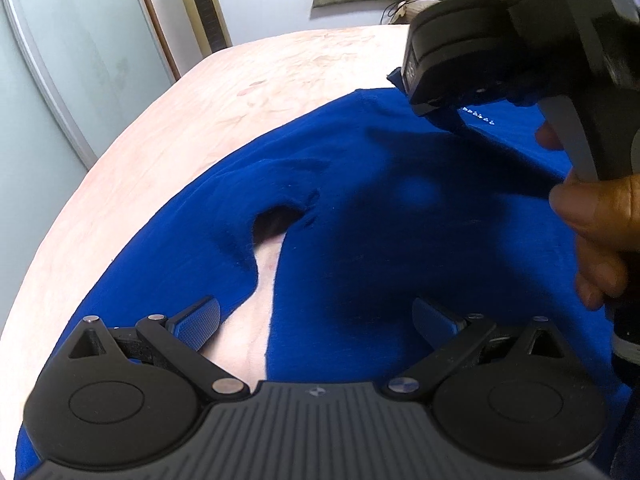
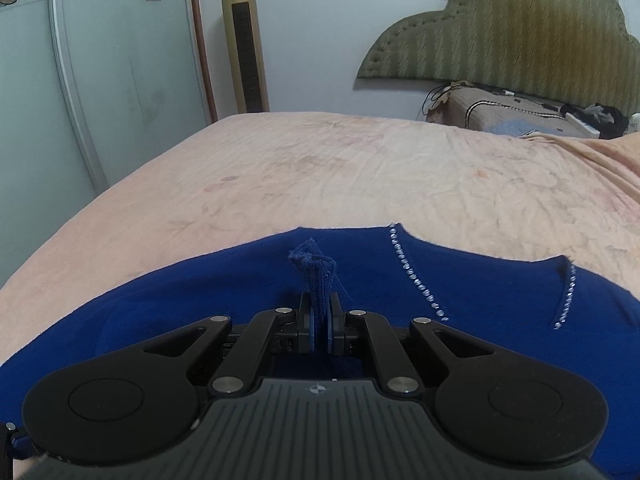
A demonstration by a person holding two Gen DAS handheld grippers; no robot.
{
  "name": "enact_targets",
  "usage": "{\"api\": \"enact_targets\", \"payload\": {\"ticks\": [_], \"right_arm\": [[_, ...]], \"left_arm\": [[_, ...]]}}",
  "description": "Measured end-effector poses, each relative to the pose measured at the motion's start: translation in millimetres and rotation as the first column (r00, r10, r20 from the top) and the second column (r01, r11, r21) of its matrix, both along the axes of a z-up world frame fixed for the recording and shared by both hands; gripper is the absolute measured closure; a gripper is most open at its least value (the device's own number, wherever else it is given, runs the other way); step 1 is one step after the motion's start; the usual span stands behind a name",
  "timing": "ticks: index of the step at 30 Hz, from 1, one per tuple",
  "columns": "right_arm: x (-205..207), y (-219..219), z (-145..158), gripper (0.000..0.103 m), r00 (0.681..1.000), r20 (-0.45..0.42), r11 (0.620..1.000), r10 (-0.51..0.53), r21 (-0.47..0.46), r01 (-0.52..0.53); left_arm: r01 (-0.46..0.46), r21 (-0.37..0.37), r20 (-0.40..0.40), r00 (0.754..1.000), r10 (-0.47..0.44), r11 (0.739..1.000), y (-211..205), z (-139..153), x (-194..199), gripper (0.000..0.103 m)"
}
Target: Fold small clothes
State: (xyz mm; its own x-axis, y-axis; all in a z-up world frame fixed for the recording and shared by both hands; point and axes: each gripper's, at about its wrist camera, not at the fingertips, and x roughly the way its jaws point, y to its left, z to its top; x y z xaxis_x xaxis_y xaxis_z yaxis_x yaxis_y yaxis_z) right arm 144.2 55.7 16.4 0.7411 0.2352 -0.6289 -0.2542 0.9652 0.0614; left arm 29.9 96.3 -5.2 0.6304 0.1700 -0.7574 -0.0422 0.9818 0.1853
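The bed [image 2: 320,168], covered in a pink sheet, filled the middle of both views. One blue garment [image 1: 380,240] lay spread across its lower half, its long axis running left to right, a rhinestone trim [image 2: 412,276] at right of centre in the right wrist view. Two tongs were present. The right tongs [image 2: 320,320] were closed on a pinched-up tuft of the garment, ahead of centre frame. The left tongs [image 1: 316,320] stood open, empty, directly over the garment's near edge, the cloth lying ahead and to the right. One hand [image 1: 600,232] showed at right.
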Motion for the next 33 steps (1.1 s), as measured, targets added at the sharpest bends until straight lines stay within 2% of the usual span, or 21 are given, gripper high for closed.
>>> {"api": "enact_targets", "payload": {"ticks": [9, 12, 20, 23, 26, 30, 33], "right_arm": [[4.0, 12.9, -3.1, 0.091, 0.999, -0.019, 0.999, 0.033, 0.020, -0.033], [7.6, 12.4, -8.3, 0.090, 0.998, -0.055, 0.998, 0.039, 0.044, -0.037], [12.2, 11.4, -12.5, 0.090, 0.995, -0.082, 0.992, 0.053, 0.119, -0.043], [19.4, 8.4, -21.9, 0.081, 0.988, -0.138, 0.988, 0.063, 0.151, -0.042], [16.7, 3.7, -23.5, 0.060, 0.984, -0.159, 0.978, 0.085, 0.200, -0.052], [7.9, -12.6, -5.8, 0.056, 0.989, -0.106, 0.960, 0.106, 0.271, -0.074], [5.2, -26.9, 4.7, 0.053, 0.993, -0.084, 0.955, 0.081, 0.293, -0.053]], "left_arm": [[-0.005, 0.000, -0.008, 1.000, 0.005, 1.000, -0.7, -2.3, 1.5, 0.000], [-0.008, -0.001, -0.011, 1.000, 0.008, 1.000, -0.6, -3.8, 9.0, 0.000], [-0.016, 0.001, -0.014, 1.000, 0.016, 1.000, -1.6, -5.3, 10.3, 0.000], [-0.015, 0.007, -0.015, 1.000, 0.015, 1.000, -2.5, -5.2, 10.8, 0.000], [-0.009, 0.024, -0.012, 1.000, 0.009, 1.000, -5.5, -6.7, 9.9, 0.000], [-0.023, 0.013, -0.015, 1.000, 0.023, 1.000, -3.9, -7.1, 11.1, 0.000], [-0.041, 0.005, -0.013, 0.999, 0.041, 0.999, -1.2, -7.5, 12.4, 0.000]]}}
